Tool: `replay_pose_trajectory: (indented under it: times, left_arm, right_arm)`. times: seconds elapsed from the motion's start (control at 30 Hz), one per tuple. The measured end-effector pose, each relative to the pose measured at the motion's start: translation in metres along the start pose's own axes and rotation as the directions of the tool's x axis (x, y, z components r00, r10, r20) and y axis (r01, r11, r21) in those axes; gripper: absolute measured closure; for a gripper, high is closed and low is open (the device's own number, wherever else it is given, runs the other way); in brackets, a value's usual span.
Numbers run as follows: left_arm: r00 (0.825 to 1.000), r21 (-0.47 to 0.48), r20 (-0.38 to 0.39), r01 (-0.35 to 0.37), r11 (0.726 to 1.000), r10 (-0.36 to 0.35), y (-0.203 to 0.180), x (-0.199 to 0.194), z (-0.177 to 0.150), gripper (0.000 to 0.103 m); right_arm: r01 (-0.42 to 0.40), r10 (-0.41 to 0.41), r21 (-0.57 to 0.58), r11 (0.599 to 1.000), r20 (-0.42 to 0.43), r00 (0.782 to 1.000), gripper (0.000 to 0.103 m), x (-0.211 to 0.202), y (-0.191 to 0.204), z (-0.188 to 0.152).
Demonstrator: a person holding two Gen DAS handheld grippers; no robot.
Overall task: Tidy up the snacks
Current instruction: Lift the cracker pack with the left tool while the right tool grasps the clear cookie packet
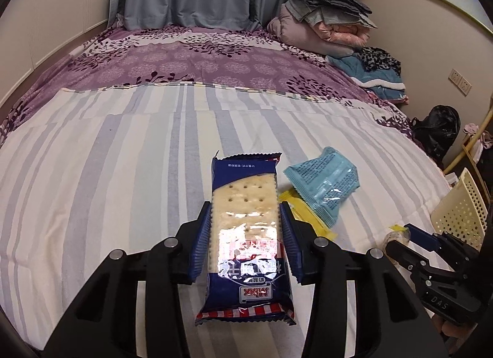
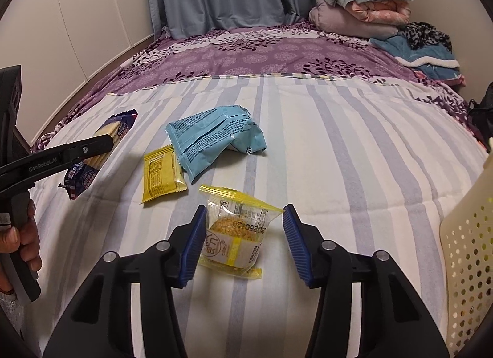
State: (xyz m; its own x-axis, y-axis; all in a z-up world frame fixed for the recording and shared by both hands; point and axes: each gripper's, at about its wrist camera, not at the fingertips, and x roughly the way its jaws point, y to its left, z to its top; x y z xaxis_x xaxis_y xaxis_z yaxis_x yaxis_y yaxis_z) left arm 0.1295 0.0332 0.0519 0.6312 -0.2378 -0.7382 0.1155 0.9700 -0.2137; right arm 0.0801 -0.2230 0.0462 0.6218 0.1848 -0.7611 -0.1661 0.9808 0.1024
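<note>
Left tool [image 1: 245, 231] clamping cracker pack [image 1: 245, 234], right tool [image 2: 243, 244] gripping clear cake packet [image 2: 237, 234], striped bedsheet [image 1: 107, 173]

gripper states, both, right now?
Left gripper: shut on the blue cracker pack.
Right gripper: shut on the clear yellow-edged snack packet.

Striped bed [image 2: 354, 148]: broad bare stretch right of the packets, open up to the perforated basket [image 2: 465, 253] at the right edge. Blue packet [image 2: 212, 139] and yellow packet [image 2: 163, 173] lie touching mid-bed, blocking the centre. Folded bedding [image 2: 360, 6] fills the far right corner. Near left side bare.
</note>
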Motion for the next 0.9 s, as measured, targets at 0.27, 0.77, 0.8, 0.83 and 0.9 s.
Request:
replay_pose_trajectory:
  times: [0.27, 0.77, 0.8, 0.83, 0.9]
  left_arm:
    - [0.999, 0.065, 0.039, 0.029, 0.997, -0.032, -0.031, -0.032, -0.010, 0.059]
    - [0.992, 0.154, 0.100, 0.060, 0.986, -0.076, -0.078, -0.083, -0.022, 0.059]
    - [0.991, 0.160, 0.103, 0.063, 0.985, -0.080, -0.081, -0.086, -0.024, 0.059]
    - [0.991, 0.167, 0.106, 0.067, 0.984, -0.085, -0.085, -0.089, -0.025, 0.059]
    - [0.989, 0.181, 0.109, 0.075, 0.981, -0.096, -0.092, -0.094, -0.027, 0.059]
  right_arm:
    - [0.007, -0.008, 0.016, 1.000, 0.045, 0.999, 0.053, -0.032, -0.003, -0.008]
    - [0.017, -0.027, 0.054, 0.998, 0.195, 0.980, 0.053, -0.116, -0.018, -0.018]
    - [0.019, -0.031, 0.058, 0.998, 0.206, 0.978, 0.053, -0.122, -0.021, -0.019]
    - [0.022, -0.035, 0.062, 0.998, 0.215, 0.976, 0.053, -0.127, -0.023, -0.020]
    - [0.027, -0.045, 0.077, 0.997, 0.239, 0.970, 0.053, -0.140, -0.030, -0.022]
